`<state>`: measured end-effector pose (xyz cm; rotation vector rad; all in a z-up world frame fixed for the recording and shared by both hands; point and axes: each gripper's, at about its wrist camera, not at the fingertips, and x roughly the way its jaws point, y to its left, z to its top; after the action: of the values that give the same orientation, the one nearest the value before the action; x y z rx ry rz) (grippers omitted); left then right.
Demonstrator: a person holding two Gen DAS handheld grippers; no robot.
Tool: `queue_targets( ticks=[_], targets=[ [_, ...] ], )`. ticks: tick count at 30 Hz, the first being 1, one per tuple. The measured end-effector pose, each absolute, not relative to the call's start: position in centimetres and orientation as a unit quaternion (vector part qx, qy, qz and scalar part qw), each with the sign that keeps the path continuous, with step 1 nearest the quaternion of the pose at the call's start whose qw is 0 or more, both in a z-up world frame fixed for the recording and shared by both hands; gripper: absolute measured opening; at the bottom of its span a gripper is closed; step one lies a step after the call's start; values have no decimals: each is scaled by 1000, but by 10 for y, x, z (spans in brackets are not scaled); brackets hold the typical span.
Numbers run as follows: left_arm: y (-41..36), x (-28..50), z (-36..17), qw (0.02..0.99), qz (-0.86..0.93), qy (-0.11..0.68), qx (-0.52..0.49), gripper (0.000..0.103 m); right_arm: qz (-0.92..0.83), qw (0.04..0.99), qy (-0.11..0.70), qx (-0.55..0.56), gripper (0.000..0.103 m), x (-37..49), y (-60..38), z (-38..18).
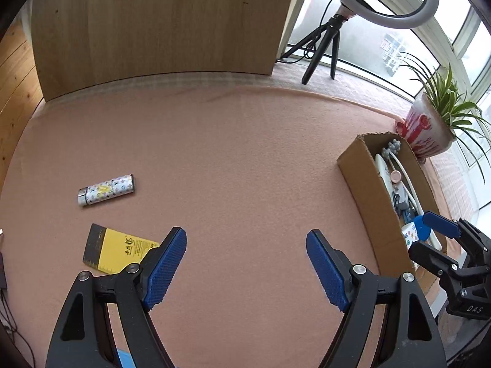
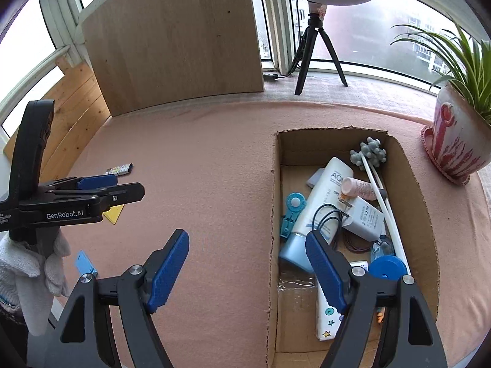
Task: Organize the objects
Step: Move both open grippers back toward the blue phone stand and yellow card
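Observation:
A patterned lighter point(image 1: 106, 189) and a yellow-and-black card point(image 1: 115, 251) lie on the pink cloth at the left. My left gripper point(image 1: 246, 265) is open and empty, just right of the card. A cardboard box point(image 2: 274, 202) holds a white tube point(image 2: 319, 211), a charger point(image 2: 363, 214), a blue disc point(image 2: 387, 267) and other items. My right gripper point(image 2: 247, 266) is open and empty, its right finger over the box's near left part. In the left wrist view it point(image 1: 429, 230) hangs over the box point(image 1: 365, 190). The left gripper point(image 2: 116, 188) shows in the right wrist view.
A wooden board point(image 1: 159, 24) stands at the back of the table. A ring light on a tripod point(image 1: 322, 49) stands behind it. A potted plant point(image 1: 429, 128) stands beyond the box. A small blue item point(image 2: 86, 262) lies near the table's front edge.

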<state>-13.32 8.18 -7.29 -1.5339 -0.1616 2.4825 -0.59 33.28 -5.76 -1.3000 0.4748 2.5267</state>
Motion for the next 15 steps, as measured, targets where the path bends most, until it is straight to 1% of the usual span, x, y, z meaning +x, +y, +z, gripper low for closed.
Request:
queue_targets(
  ticks=[9, 15],
  targets=[
    [-32, -84, -91, 34, 838, -102, -534, 83, 869, 35, 133, -475, 75, -58, 267, -70],
    [-77, -51, -106, 3, 830, -127, -544, 83, 864, -17, 90, -495, 75, -85, 220, -78]
  ],
)
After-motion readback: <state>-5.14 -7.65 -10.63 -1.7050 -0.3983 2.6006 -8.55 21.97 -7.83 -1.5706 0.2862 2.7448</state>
